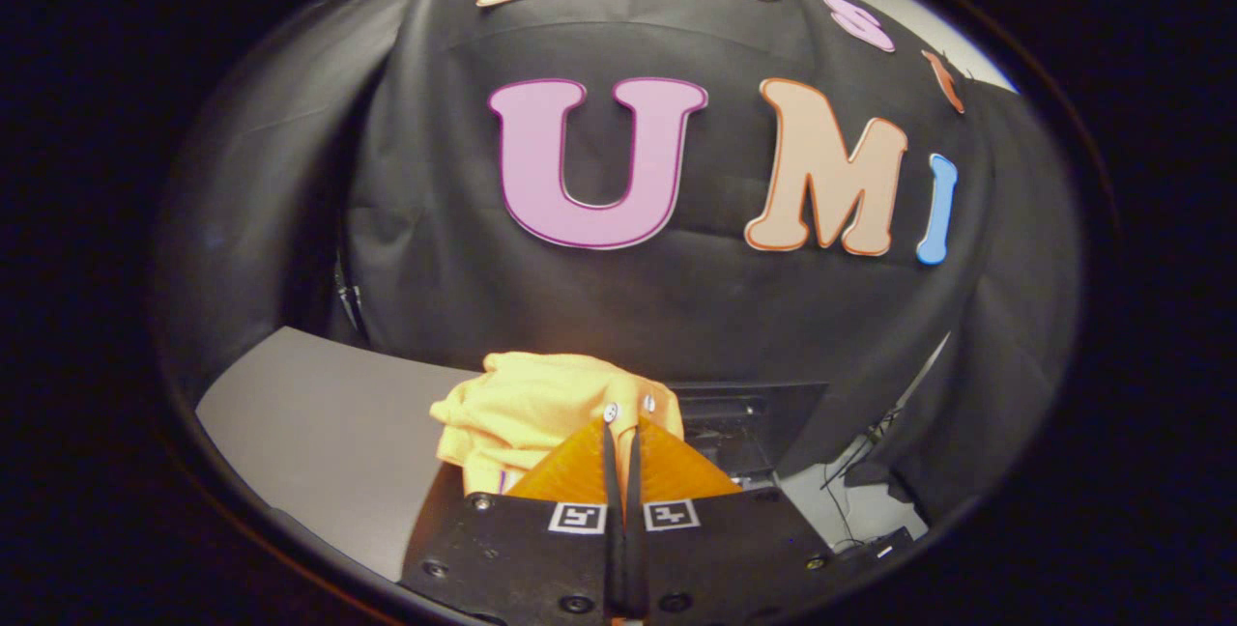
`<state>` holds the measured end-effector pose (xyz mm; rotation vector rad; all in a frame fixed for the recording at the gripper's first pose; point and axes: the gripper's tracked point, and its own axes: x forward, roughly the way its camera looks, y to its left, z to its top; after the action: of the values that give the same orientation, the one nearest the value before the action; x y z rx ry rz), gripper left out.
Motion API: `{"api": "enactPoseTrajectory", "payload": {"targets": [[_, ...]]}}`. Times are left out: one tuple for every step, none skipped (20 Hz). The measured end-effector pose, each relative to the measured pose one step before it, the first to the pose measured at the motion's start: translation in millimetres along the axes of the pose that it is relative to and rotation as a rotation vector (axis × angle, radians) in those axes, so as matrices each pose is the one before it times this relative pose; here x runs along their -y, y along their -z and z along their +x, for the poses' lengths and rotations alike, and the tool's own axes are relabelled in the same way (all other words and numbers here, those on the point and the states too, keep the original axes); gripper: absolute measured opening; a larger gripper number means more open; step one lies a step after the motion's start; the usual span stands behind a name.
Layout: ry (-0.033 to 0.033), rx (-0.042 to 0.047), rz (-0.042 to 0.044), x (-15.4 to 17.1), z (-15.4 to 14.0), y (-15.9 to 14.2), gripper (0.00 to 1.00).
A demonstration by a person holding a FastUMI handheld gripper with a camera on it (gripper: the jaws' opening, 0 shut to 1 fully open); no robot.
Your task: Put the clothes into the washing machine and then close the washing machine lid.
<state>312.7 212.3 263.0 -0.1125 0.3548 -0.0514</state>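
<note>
A yellow garment (527,409) hangs bunched around my fingertips, lifted above the grey tabletop (319,433). My gripper (626,413) is shut on the cloth, the two fingers pressed almost together with fabric pinched at the tips. Most of the garment spills to the left of the fingers and drapes down beside them. A dark boxy shape (749,423) sits just beyond the fingers on the right; I cannot tell whether it is the washing machine.
The black booth wall (618,307) rises close behind the table. To the right, past the table's edge, cables (855,471) trail over a pale floor.
</note>
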Motion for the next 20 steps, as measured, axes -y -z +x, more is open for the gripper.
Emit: {"api": "enactPoseTrajectory", "payload": {"targets": [[0.01905,-0.00403,-0.00934,7.55,3.46,6.23,0.0],[0.01712,-0.00604,-0.00968,6.29,5.24,7.33,0.0],[0.01209,-0.00741,-0.01032,4.83,5.22,5.79,0.0],[0.00845,-0.00995,-0.00356,3.88,4.33,8.04,0.0],[0.00029,-0.00805,0.00733,1.24,4.43,8.43,0.0],[-0.00866,-0.00914,0.01611,-0.53,2.42,8.49,0.0],[-0.0075,-0.01237,0.01332,-2.05,3.23,8.31,0.0],[-0.00741,-0.00949,0.003,-1.14,2.94,6.35,0.0],[-0.0005,-0.00648,-0.0041,-0.69,1.87,3.94,0.0],[-0.0012,-0.00364,-0.00379,-0.8,1.0,3.91,0.0],[-0.00242,-0.00097,-0.00237,-1.3,2.2,4.18,0.0],[0.00316,-0.00208,0.00149,1.38,1.47,5.02,0.0],[0.00253,-0.0019,-0.0011,-0.06,2.13,4.3,0.0],[0.00437,-0.00028,-0.00143,1.17,2.45,4.03,0.0],[0.00402,-0.00456,-0.00353,2.22,2.42,4.7,0.0],[0.00491,-0.00637,-0.00216,1.97,2.39,5.18,0.0],[0.00565,-0.01049,-0.00234,1.21,2.89,6.46,0.0],[0.00313,-0.00364,-0.00355,0.1,1.69,3.39,0.0],[0.00005,-0.00948,-0.00025,0.13,3.97,7.52,0.0],[-0.00482,-0.01174,0.00777,-0.53,3.55,8.53,0.0]]}}
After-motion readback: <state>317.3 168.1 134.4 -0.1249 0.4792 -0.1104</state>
